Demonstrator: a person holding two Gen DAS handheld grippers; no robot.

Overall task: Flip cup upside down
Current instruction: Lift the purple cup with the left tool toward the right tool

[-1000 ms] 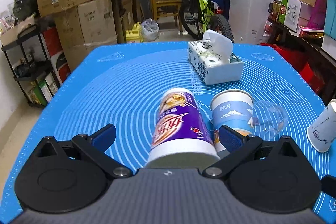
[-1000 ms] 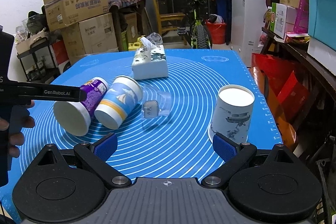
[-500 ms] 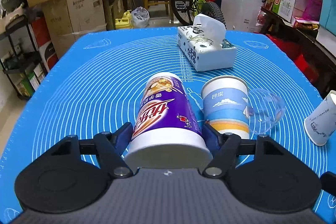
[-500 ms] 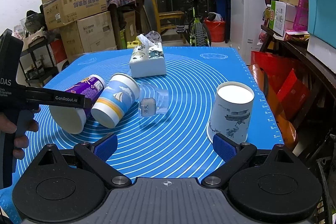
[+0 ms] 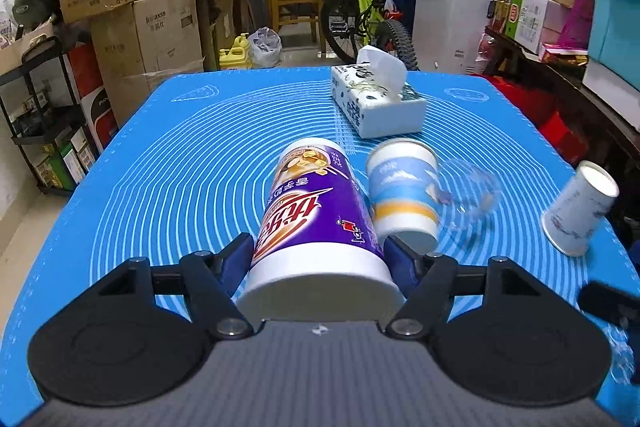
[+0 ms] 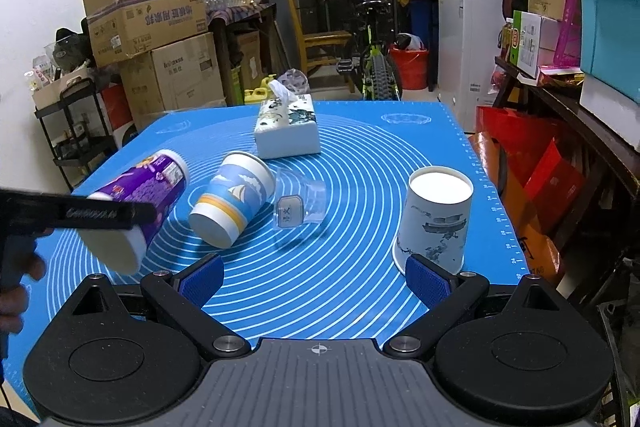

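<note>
My left gripper [image 5: 318, 261] is shut on the purple cup [image 5: 316, 223] near its white wide end and holds it on its side, lifted off the blue mat [image 5: 180, 167]. In the right wrist view the purple cup [image 6: 140, 203] hangs tilted above the mat, with the left gripper's finger [image 6: 92, 213] across it. A blue-and-white paper cup [image 6: 232, 199] lies on its side beside it. A clear plastic cup [image 6: 300, 205] lies next to that. My right gripper [image 6: 314, 279] is open and empty, above the mat's near edge. A white printed cup [image 6: 434, 219] stands upside down near its right finger.
A tissue box [image 6: 286, 133] stands at the back middle of the mat. Cardboard boxes [image 6: 156, 39], a bicycle [image 6: 372, 63] and a white cabinet [image 6: 468, 39] stand beyond the table. Shelves with boxes [image 6: 560, 59] run along the right side.
My left gripper closed on the purple cup and lifted it off the mat. The blue-and-white cup shifted slightly. The right gripper stayed open and nearly still.
</note>
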